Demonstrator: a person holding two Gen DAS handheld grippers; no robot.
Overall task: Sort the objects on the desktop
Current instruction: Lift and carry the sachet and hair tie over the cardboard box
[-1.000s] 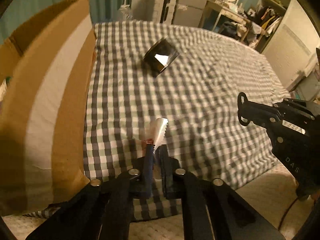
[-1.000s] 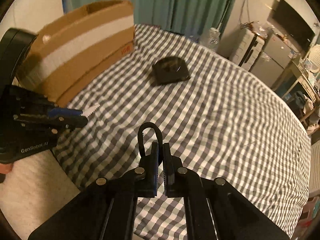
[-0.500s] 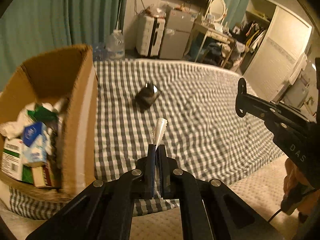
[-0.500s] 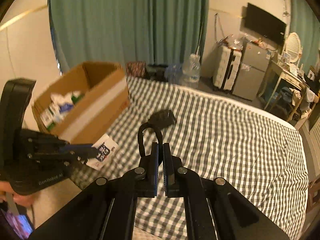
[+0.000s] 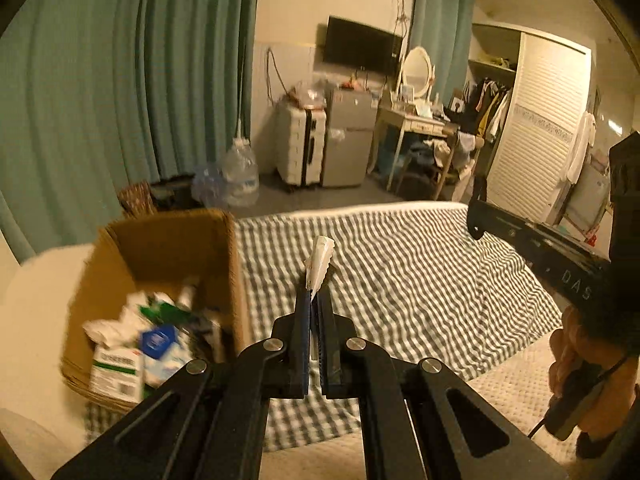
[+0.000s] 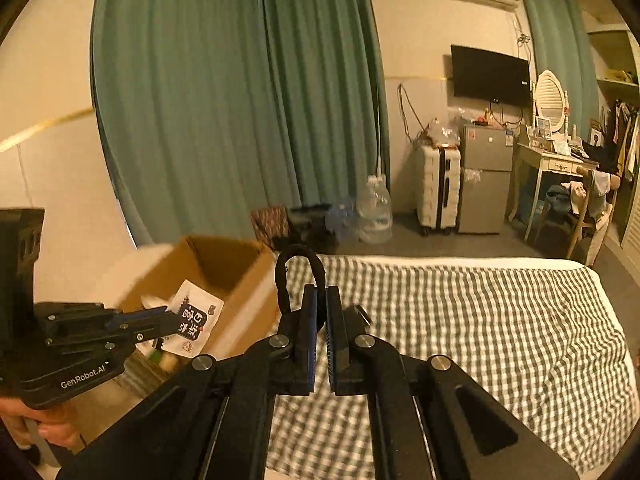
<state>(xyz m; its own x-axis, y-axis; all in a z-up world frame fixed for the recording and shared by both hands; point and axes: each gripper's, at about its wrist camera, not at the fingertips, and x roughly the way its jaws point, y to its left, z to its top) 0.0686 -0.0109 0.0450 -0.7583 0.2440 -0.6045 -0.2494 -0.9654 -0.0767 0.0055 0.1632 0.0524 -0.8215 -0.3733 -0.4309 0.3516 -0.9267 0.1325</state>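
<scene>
- While both grippers hang raised above the checked bed, left gripper [image 5: 316, 300] pinches a light, floppy sachet [image 5: 319, 262] by its edge.
- Right gripper [image 6: 322, 308] clamps a soft black loop [image 6: 298, 276]; the cardboard box [image 5: 176, 248] sits near.

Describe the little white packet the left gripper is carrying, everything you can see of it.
The white packet is a small flat sachet with serrated edges, white with a dark printed label and black characters. It looks like thin plastic or foil. The left gripper holds it by one end, jaws shut on it, so it sticks out edge-on beyond the tips. It hangs in the air by the open cardboard box, touching nothing else.
</scene>
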